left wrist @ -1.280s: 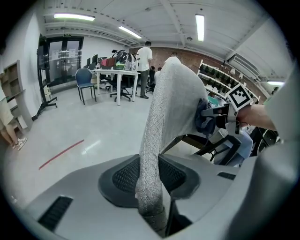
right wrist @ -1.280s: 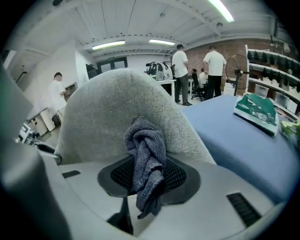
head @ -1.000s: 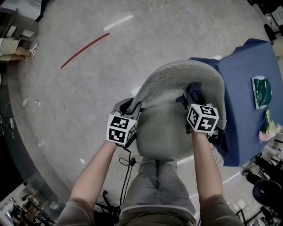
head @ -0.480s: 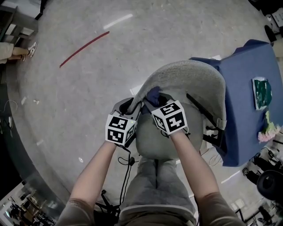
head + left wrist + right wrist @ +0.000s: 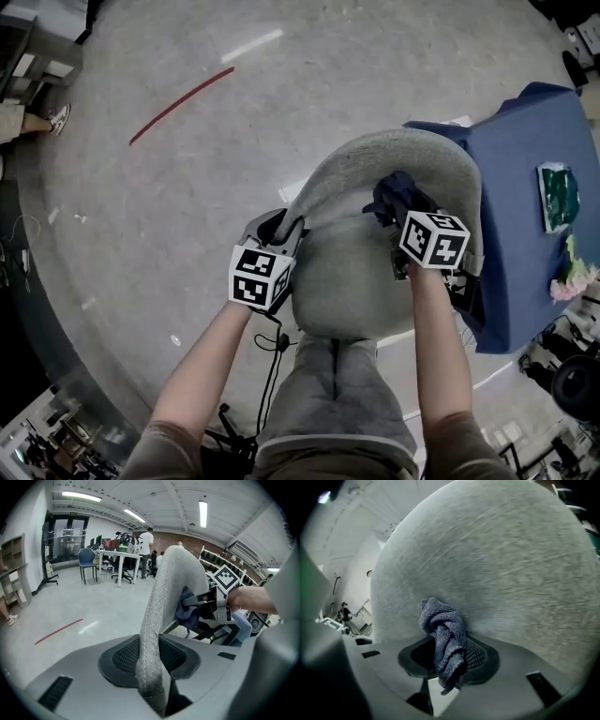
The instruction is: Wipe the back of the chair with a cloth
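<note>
The grey fabric chair back (image 5: 375, 169) curves below me in the head view. My left gripper (image 5: 281, 228) is shut on its left edge; in the left gripper view that edge (image 5: 154, 634) runs up from between the jaws. My right gripper (image 5: 394, 208) is shut on a bunched dark blue cloth (image 5: 394, 192) and presses it against the chair back's right part. In the right gripper view the cloth (image 5: 443, 637) sticks up from the jaws against the grey fabric (image 5: 497, 573). From the left gripper view the cloth (image 5: 187, 611) and the right gripper (image 5: 206, 609) show beyond the chair edge.
A table under a blue cover (image 5: 530, 187) stands right of the chair, with a green item (image 5: 558, 197) on it. A red line (image 5: 178, 105) marks the floor at the upper left. Cables (image 5: 272, 342) lie by my legs. Desks, chairs and people (image 5: 126, 550) stand far back.
My right gripper swept the cloth left across the chair back to near the left gripper, then back to the right side. The left gripper stayed on the chair's edge.
</note>
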`<state>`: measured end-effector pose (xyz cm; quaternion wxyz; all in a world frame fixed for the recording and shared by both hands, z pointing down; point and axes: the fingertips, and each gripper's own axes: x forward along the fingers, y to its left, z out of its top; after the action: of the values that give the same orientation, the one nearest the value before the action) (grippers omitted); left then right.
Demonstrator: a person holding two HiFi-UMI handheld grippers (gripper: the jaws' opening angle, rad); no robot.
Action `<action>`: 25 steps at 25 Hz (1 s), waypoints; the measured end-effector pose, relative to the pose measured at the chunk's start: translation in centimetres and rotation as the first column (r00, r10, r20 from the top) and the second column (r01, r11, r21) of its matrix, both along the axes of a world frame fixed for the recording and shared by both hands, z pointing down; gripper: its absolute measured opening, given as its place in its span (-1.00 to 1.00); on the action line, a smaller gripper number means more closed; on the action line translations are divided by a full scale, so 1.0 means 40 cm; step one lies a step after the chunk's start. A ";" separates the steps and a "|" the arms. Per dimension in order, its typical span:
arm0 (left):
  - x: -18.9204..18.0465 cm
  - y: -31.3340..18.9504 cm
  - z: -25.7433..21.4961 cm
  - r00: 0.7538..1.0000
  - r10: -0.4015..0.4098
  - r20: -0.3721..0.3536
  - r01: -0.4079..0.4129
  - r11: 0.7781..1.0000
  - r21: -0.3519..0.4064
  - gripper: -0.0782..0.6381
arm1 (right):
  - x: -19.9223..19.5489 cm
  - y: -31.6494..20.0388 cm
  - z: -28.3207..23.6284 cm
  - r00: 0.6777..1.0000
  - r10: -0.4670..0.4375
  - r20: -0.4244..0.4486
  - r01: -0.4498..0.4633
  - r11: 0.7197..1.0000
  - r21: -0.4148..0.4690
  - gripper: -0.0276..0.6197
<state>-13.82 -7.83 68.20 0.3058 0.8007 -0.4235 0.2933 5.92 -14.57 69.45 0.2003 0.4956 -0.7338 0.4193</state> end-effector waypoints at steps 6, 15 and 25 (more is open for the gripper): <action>-0.002 0.000 -0.006 1.000 -0.001 -0.002 0.001 1.000 0.006 -0.42 | 0.233 0.062 0.010 0.967 0.250 -0.048 -0.252 0.966 -0.047 -0.48; 0.003 -0.001 -0.002 1.000 0.001 -0.016 -0.001 1.000 0.007 -0.42 | 0.121 0.042 0.052 0.989 0.107 -0.098 -0.113 0.992 -0.056 -0.48; -0.003 -0.002 -0.005 0.999 -0.017 -0.030 0.017 1.000 0.010 -0.42 | -0.321 0.094 0.031 0.937 -0.348 -0.014 0.347 0.936 -0.056 -0.47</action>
<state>-13.94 -7.93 68.01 0.3104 0.8030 -0.4273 0.2764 -6.94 -10.81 70.69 0.2930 0.3578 -0.7960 0.3906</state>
